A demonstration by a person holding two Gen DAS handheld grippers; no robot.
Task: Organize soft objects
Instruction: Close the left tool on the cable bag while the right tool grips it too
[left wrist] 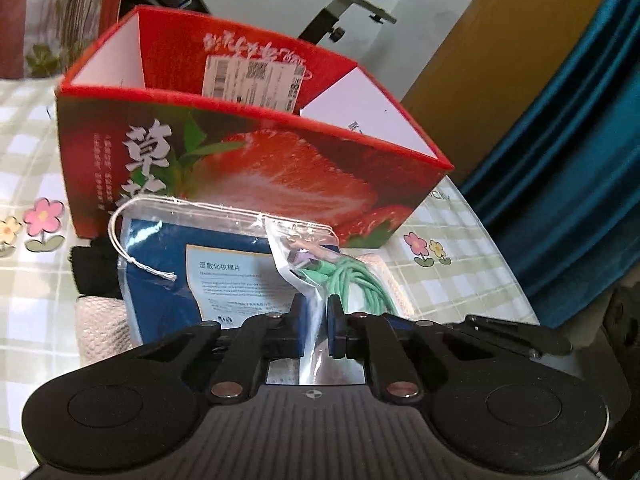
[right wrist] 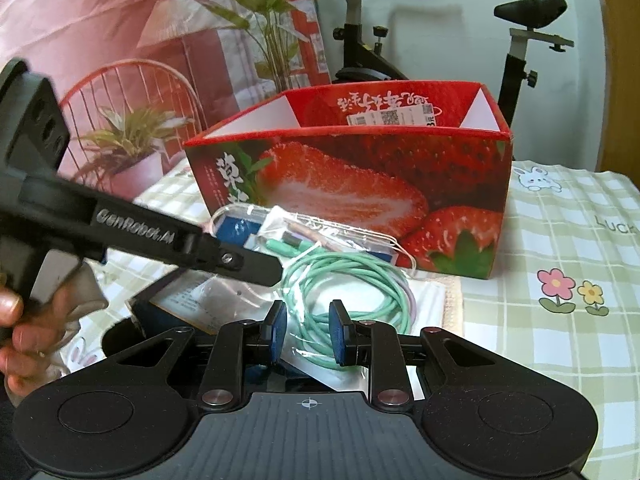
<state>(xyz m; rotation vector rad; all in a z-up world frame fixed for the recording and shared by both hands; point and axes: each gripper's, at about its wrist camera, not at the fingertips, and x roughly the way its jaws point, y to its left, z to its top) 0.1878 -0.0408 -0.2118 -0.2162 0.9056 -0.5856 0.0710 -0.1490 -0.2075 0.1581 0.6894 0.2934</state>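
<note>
A clear plastic bag with a coiled green cable (left wrist: pixel 352 276) lies on a blue cotton-pad pouch (left wrist: pixel 192 276) in front of the red strawberry box (left wrist: pixel 256 168). My left gripper (left wrist: pixel 318 320) is shut on the edge of the cable bag. In the right wrist view the cable bag (right wrist: pixel 348 292) lies just ahead of my right gripper (right wrist: pixel 306 332), whose jaws stand open around the bag's near edge. The left gripper (right wrist: pixel 256 268) reaches in from the left onto the bag. The box (right wrist: pixel 360 184) stands open behind.
A black cloth (left wrist: pixel 94 268) and a white textured cloth (left wrist: pixel 100 328) lie left of the pouch. A checked tablecloth (right wrist: pixel 560 240) with flower prints covers the table. An exercise bike (right wrist: pixel 520 40) stands behind the box. A blue curtain (left wrist: pixel 580 160) hangs at right.
</note>
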